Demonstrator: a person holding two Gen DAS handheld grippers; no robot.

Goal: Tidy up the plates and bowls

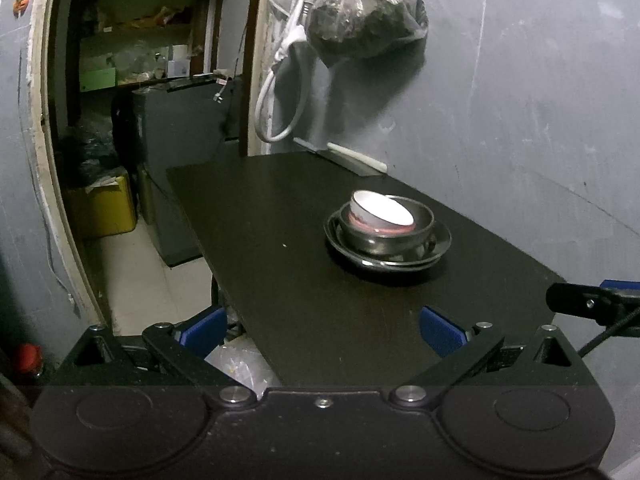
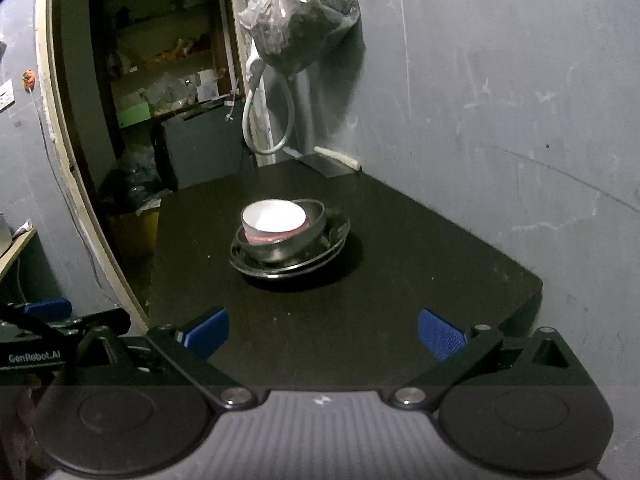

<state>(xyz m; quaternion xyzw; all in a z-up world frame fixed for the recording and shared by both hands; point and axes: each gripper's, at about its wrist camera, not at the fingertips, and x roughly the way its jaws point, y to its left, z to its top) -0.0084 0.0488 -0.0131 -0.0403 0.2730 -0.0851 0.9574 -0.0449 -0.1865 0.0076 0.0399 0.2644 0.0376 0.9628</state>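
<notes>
- Two sets of tongs are in view: the left tongs (image 1: pixel 323 330) and the right tongs (image 2: pixel 323 332); each has its blue-padded fingers spread wide apart and holds nothing.
- Both sets of tongs sit over the near edge of the dark rectangular worktop (image 1: pixel 280 280), well apart from the dishware.
- One stack of dishware stands on the worktop: a shallow dark metal plate (image 1: pixel 438 246) at the base, a round steel bowl (image 1: pixel 384 238) on it, and a white bowl with a pink band (image 1: pixel 382 212) nested inside the steel bowl.
- White bowl attitude: tilted, with its rim leaning on the steel bowl's rim rather than seated level.
- Stack position, left wrist view: at 1 o'clock from the left tongs, toward the wall side of the worktop.
- Stack position, right wrist view: the plate (image 2: pixel 336 236), steel bowl (image 2: pixel 280 246) and white bowl (image 2: pixel 274 216) lie at 11 o'clock from the right tongs.
- Part of the right tongs' body shows at 3 o'clock in the left wrist view.
- Grey painted wall (image 1: pixel 520 120) borders the worktop on the far side.
- One clear plastic bag with dark contents (image 1: pixel 366 14) hangs on the wall at 12 o'clock, with a looped white cable (image 1: pixel 280 112) just beside it.
- One open doorway (image 1: pixel 140 100) at 10 o'clock shows cluttered shelves.
</notes>
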